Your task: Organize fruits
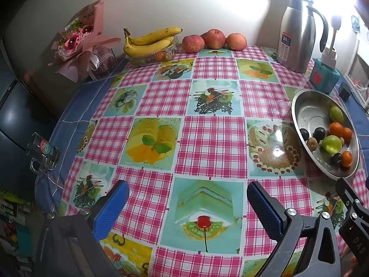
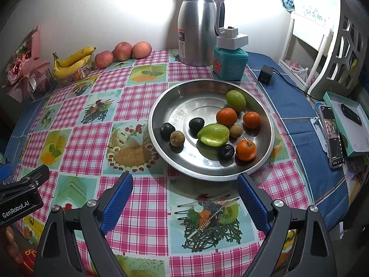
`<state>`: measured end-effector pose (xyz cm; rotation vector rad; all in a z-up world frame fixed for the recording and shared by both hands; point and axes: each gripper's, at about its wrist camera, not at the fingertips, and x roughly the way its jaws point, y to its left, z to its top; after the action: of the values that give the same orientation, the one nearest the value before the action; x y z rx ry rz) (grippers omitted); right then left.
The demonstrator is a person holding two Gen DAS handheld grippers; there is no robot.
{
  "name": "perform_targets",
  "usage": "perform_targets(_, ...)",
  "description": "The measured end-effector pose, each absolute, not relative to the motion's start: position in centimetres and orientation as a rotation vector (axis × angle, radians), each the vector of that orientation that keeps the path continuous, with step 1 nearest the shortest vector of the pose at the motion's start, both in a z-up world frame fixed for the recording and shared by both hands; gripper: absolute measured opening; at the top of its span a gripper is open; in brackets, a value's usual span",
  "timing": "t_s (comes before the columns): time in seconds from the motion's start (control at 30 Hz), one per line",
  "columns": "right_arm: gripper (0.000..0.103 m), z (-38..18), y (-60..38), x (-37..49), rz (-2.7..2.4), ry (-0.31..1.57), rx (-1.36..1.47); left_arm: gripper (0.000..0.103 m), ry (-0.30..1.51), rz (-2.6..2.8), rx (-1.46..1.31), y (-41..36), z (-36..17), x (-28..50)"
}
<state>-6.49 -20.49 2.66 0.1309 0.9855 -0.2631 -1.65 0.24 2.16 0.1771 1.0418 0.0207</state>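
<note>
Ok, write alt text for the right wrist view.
A steel dish of small fruits, namely oranges, green fruits and dark plums, sits on a checked tablecloth just beyond the open, empty right tool. Bananas, apples and a steel jug line the wall.

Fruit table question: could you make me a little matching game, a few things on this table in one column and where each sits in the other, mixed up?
Things:
1. bananas
2. oranges
3. steel jug
4. phone

Places:
A. inside the steel bowl
B. on the blue cloth at the right edge
C. on a clear tray by the wall, next to the apples
D. behind the bowl, beside the teal box

Pairs: 1-C, 2-A, 3-D, 4-B
</note>
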Motion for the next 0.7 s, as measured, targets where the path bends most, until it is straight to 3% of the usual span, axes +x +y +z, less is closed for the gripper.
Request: perform_targets(0.7, 0.091, 2.46, -20.36, -6.43, -0.266, 0.994, 0.134, 0.103, 1.047, 0.012, 0.187, 0.09, 2.03, -1.58)
